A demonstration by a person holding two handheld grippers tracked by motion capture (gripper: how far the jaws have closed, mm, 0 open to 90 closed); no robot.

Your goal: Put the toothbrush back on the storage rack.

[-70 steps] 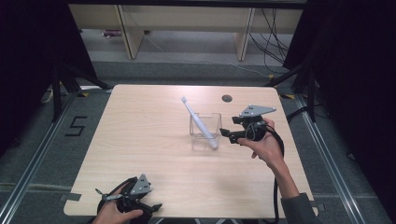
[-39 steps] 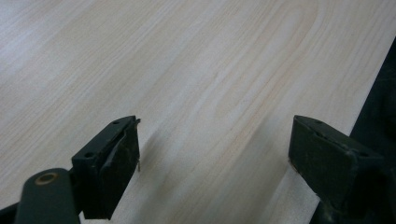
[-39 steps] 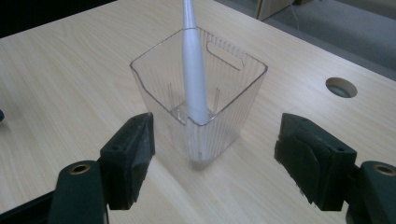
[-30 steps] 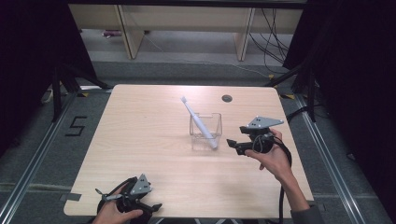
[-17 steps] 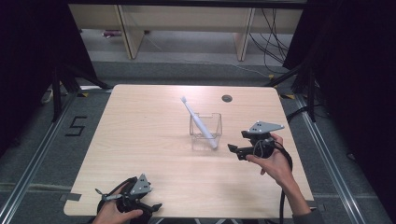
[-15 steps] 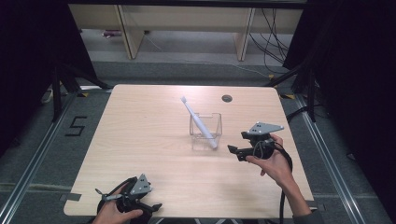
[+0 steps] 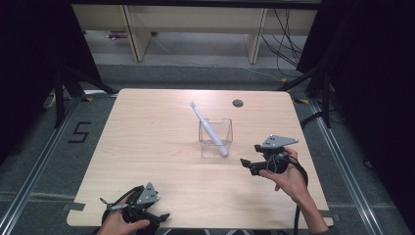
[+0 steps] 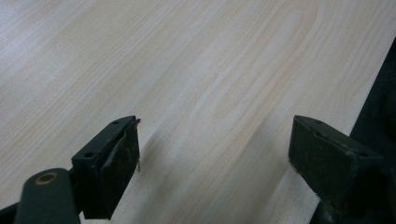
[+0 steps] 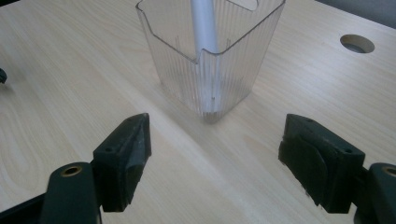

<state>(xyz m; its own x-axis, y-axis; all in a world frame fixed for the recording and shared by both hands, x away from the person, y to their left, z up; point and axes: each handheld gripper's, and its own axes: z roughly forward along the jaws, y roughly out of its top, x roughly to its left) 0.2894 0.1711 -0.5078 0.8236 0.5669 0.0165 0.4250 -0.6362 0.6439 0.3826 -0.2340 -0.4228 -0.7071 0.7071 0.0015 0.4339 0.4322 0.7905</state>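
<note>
The toothbrush (image 7: 209,128) stands leaning in the clear ribbed cup (image 7: 215,138) near the middle of the table (image 7: 147,147), head up and tilted away over the cup's far rim, handle end resting down in the near corner. From how things lie, the placing step looks finished, with the brush already lodged in its holder and nothing left in either grip.

The right gripper (image 7: 249,164) sits just beside the cup, apart from it, jaws pointing toward it. In the right gripper view its jaws stand wide apart with bare wood between them; the cup (image 9: 210,60) rises straight ahead of the gap and a little beyond the tips, with the grey handle (image 9: 204,23) showing through the near wall. No pad touches anything (the jaws have hold of nothing at all).

The left gripper (image 7: 134,208) rests low at the near edge of the table, well apart from the cup. In the left gripper view its jaws are also spread wide, with plain tabletop (image 8: 187,70) between and ahead of them, and the table's edge just past the right-hand jaw.

My judgement: this is the release-and-clear stage. What the next move calls for is little, namely drawing the right jaws back from the cup without nudging it, since the light cup with a leaning brush could tip if bumped on the near wall.
</note>
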